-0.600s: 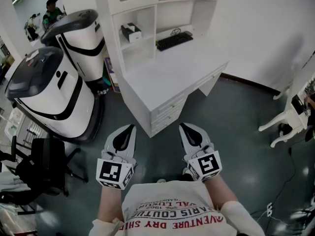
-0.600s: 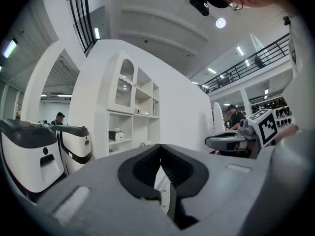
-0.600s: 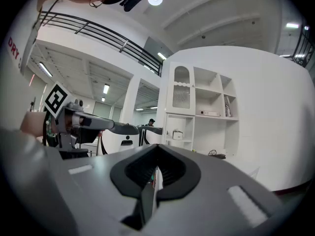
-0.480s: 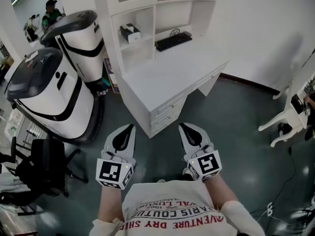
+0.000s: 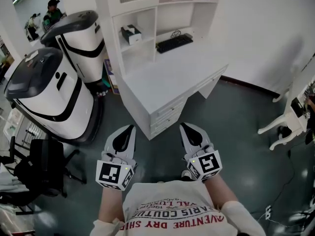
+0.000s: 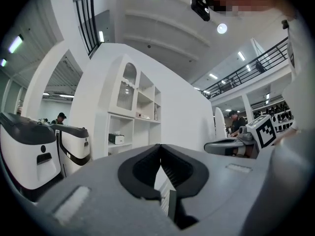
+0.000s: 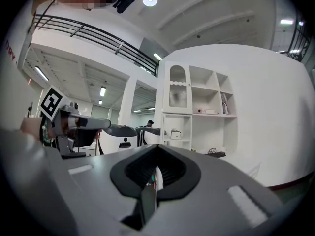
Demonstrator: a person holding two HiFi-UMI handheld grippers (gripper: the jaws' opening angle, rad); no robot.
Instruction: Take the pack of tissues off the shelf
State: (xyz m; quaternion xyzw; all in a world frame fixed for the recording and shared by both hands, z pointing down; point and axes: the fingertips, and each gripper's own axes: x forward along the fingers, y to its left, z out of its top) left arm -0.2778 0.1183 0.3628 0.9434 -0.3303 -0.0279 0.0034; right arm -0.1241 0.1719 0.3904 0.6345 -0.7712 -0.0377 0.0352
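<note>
Left tool [image 5: 131, 128] (closed) faces flat-lying tissue pack [image 5: 131, 33].

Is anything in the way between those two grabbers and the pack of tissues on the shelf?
Nothing visible blocks the pack of tissues; its shelf compartment is open in front. Only the white desk stands between it and the left gripper and right gripper, both shut, and its top looks bare there.

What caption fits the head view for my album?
Left gripper and right gripper, both shut, face the desk; tissues sit on its shelf.
</note>
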